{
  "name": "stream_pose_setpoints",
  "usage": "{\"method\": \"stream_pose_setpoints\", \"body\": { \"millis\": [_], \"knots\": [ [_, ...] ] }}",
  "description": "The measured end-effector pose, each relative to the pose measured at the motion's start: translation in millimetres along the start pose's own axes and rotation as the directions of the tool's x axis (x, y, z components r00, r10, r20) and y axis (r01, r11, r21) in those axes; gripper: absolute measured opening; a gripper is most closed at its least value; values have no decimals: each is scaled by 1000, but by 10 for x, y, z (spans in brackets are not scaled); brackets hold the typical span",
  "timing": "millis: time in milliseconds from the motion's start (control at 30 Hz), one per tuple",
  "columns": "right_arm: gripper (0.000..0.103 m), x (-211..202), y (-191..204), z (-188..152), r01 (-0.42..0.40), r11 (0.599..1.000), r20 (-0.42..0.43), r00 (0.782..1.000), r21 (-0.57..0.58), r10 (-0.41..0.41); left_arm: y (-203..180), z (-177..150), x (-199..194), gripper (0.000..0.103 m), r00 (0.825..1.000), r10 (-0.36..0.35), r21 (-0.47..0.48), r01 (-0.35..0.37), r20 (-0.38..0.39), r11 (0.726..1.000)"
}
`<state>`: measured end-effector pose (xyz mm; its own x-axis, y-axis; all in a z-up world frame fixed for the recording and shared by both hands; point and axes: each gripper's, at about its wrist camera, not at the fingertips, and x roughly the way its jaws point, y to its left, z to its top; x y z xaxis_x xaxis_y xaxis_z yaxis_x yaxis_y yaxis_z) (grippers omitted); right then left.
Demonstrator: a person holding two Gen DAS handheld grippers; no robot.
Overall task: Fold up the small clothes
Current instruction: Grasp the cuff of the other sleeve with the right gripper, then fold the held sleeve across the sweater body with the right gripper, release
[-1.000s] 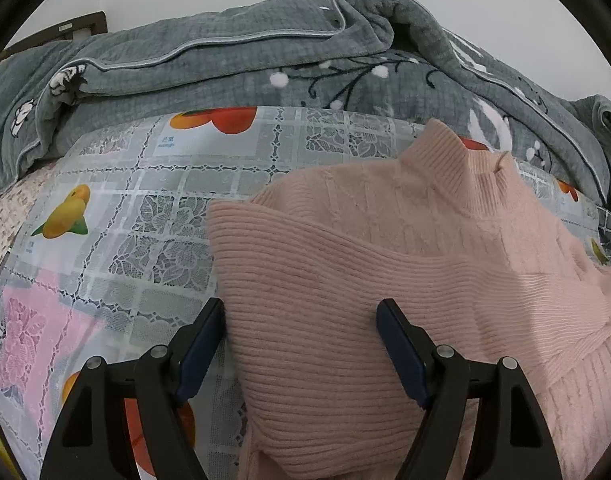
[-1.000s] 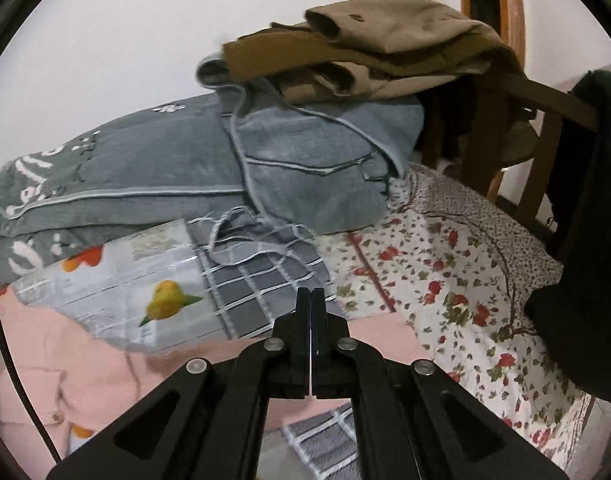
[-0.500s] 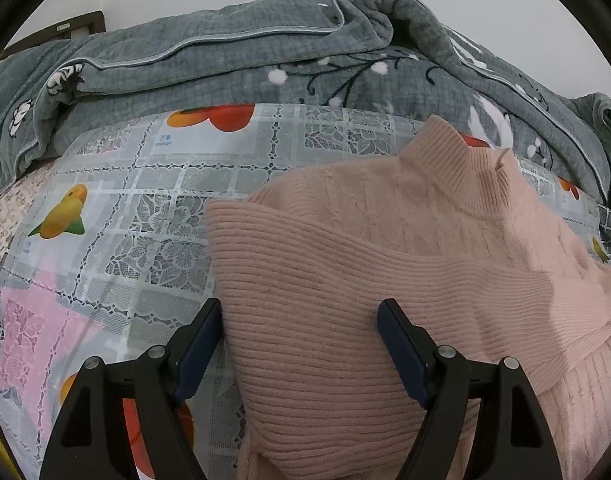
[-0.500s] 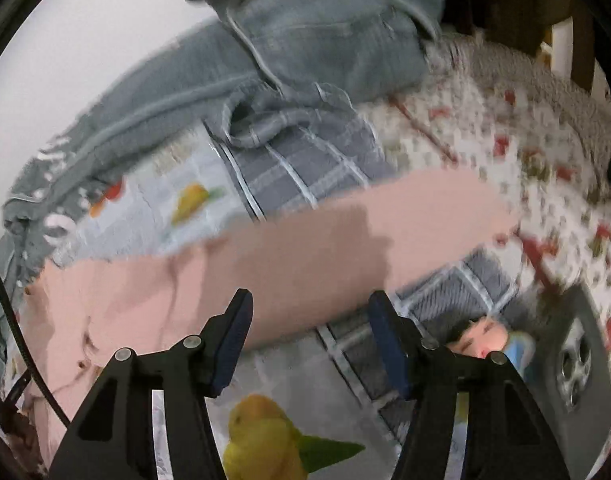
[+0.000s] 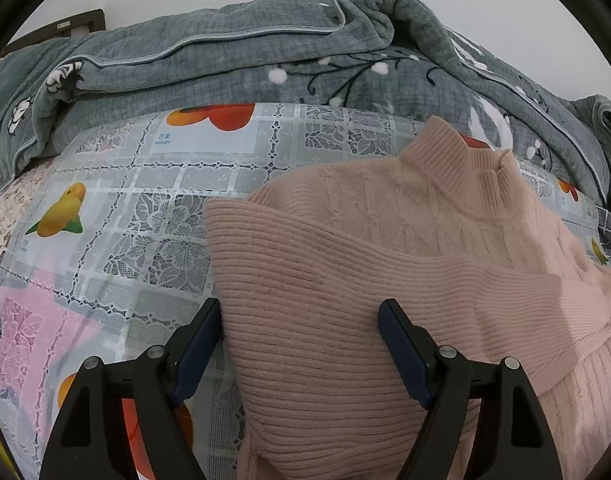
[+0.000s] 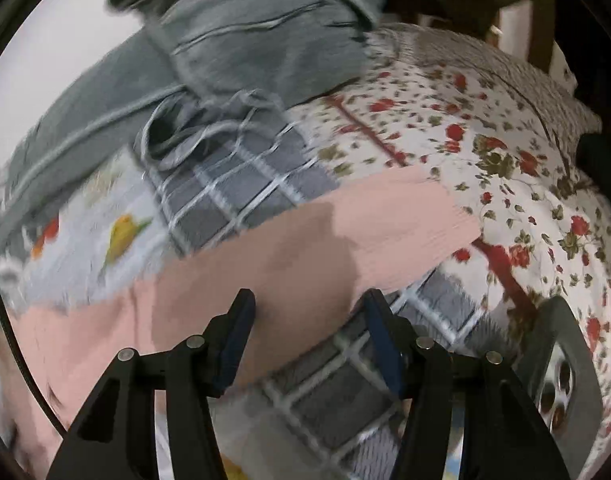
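Observation:
A pink ribbed knit sweater (image 5: pixel 345 280) lies on a fruit-print lace tablecloth (image 5: pixel 145 220), its left sleeve folded across the body and its collar (image 5: pixel 465 168) toward the back. My left gripper (image 5: pixel 301 320) is open, its jaws standing on either side of the folded sleeve, just above it. In the right wrist view, which is blurred, the other pink sleeve (image 6: pixel 345 240) stretches out to the right. My right gripper (image 6: pixel 309 308) is open over that sleeve, near its lower edge.
A grey quilted blanket (image 5: pixel 225 52) is heaped along the back. A grey plaid cloth (image 6: pixel 233 184) and a red-flowered sheet (image 6: pixel 505 168) lie under and beside the sleeve. A dark wooden chair (image 6: pixel 537 12) stands at the far right.
My right gripper has opened, tipped down and come closer over the outstretched sleeve. My left gripper has stayed open over the folded sleeve and barely moved.

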<state>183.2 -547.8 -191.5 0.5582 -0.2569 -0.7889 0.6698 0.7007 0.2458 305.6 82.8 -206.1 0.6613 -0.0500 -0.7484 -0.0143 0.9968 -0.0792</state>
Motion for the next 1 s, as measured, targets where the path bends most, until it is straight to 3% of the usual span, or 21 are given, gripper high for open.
{"method": "stream_pose_setpoints", "body": {
  "millis": [67, 100, 167, 433, 567, 700, 867, 1000],
  "knots": [
    [55, 33, -53, 55, -19, 999, 13, 1000, 34, 18, 0, -1, -1, 78, 1000, 0, -1, 0, 0, 1000],
    [44, 33, -51, 63, -16, 999, 24, 1000, 34, 15, -1, -1, 0, 78, 1000, 0, -1, 0, 0, 1000],
    [11, 18, -9, 82, -10, 1000, 54, 998, 0, 10, -1, 0, 1, 78, 1000, 1, 0, -1, 0, 1000],
    [10, -517, 265, 101, 12, 996, 236, 972, -89, 9, 24, 2, -11, 78, 1000, -18, -14, 18, 3, 1000],
    [10, -906, 643, 115, 32, 982, 313, 949, -185, 28, 118, 1, -73, 78, 999, -40, -67, 41, 22, 997],
    [10, -1343, 1213, 25, -14, 958, 345, 931, -288, 117, 317, -1, -192, 78, 996, -72, -160, 80, 53, 984],
    [10, -1811, 2149, -347, -61, 887, 362, 898, -458, 249, 537, -7, -422, 82, 993, -21, -185, 42, 116, 982],
    [10, -2016, 3036, -855, -168, 777, 264, 879, -607, 396, 827, -7, -487, 82, 988, 87, -228, -58, 124, 972]
  ]
}}
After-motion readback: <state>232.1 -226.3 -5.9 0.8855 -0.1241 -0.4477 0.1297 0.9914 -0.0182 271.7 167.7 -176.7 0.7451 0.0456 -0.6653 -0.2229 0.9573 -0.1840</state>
